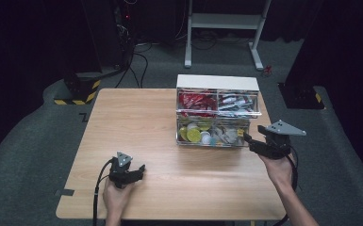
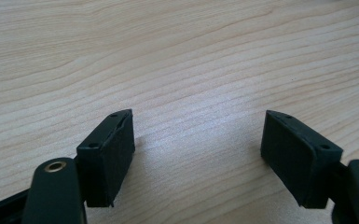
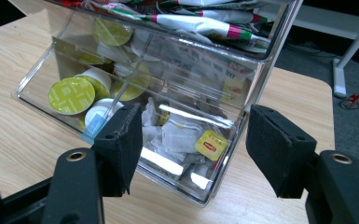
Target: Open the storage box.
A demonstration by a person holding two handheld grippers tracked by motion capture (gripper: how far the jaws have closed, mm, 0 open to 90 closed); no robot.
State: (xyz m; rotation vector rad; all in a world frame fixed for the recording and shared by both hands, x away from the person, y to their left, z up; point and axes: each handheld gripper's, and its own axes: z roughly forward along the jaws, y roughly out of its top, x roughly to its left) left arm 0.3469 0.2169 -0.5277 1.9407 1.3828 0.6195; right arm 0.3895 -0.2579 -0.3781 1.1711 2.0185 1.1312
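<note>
A clear two-tier organiser box (image 1: pixel 217 110) stands at the table's back right. Its upper tier holds red and white sachets (image 1: pixel 195 101); its lower tier holds green-lidded capsules (image 3: pixel 71 95) and tea bags (image 3: pixel 182 135). My right gripper (image 1: pixel 250 140) is open at the box's lower right corner, its jaws (image 3: pixel 193 147) on either side of the tea-bag compartment, with nothing between them. My left gripper (image 1: pixel 140 170) rests low over the bare wood near the front left, open and empty (image 2: pixel 198 144).
The wooden table (image 1: pixel 132 122) is bare on its left and front. Beyond it are a grey carpet, a white metal frame (image 1: pixel 224 21), dark equipment and cables (image 1: pixel 132 61), and a black-yellow striped base (image 1: pixel 78 92).
</note>
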